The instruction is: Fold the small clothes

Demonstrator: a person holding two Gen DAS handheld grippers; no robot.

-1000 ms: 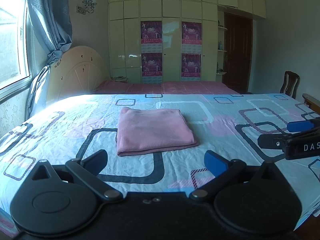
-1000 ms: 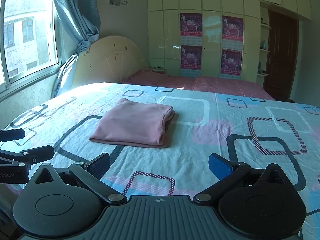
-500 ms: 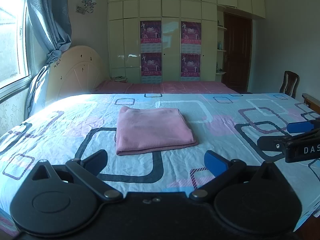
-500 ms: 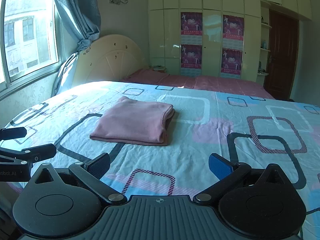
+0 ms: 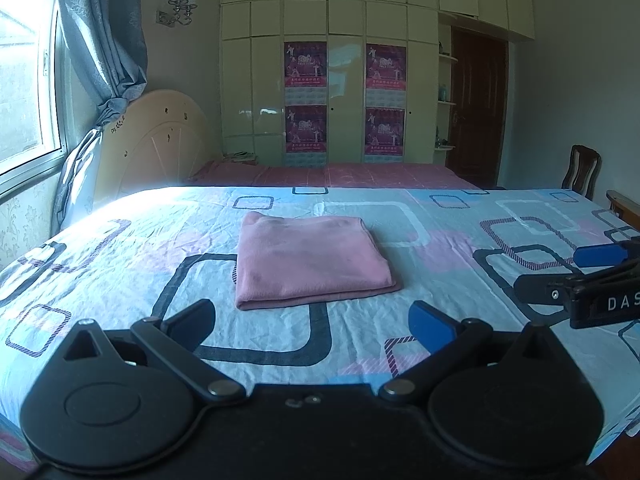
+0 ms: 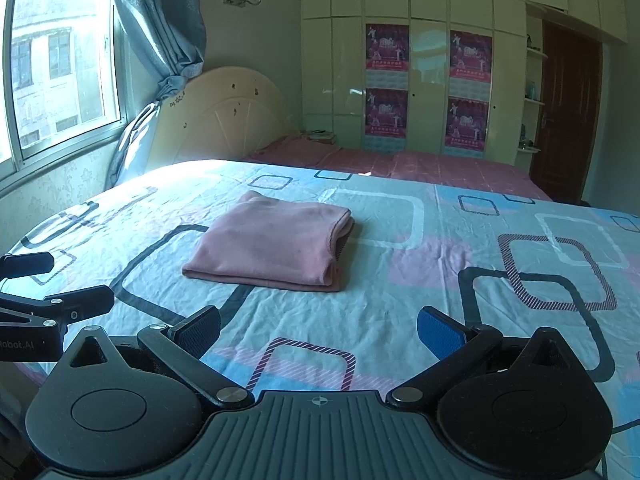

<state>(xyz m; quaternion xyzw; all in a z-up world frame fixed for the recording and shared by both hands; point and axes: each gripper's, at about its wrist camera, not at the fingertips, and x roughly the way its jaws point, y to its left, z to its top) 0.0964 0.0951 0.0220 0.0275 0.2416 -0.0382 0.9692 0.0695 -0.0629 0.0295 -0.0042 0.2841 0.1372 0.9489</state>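
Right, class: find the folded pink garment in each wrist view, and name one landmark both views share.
Left wrist: folded pink garment lies centre, on the bedsheet, beyond the open left gripper.
Right wrist: it lies left of centre, beyond the open right gripper.
Shared landmark: purple posters on the wardrobe.

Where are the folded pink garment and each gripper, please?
Folded pink garment (image 5: pixel 310 258), left wrist view, top layer.
Left gripper (image 5: pixel 312 320), left wrist view, between fingertips.
Right gripper (image 6: pixel 318 328), right wrist view, between fingertips.

pink garment (image 5: pixel 308 258), blue geometric-print bedsheet (image 5: pixel 120 256)
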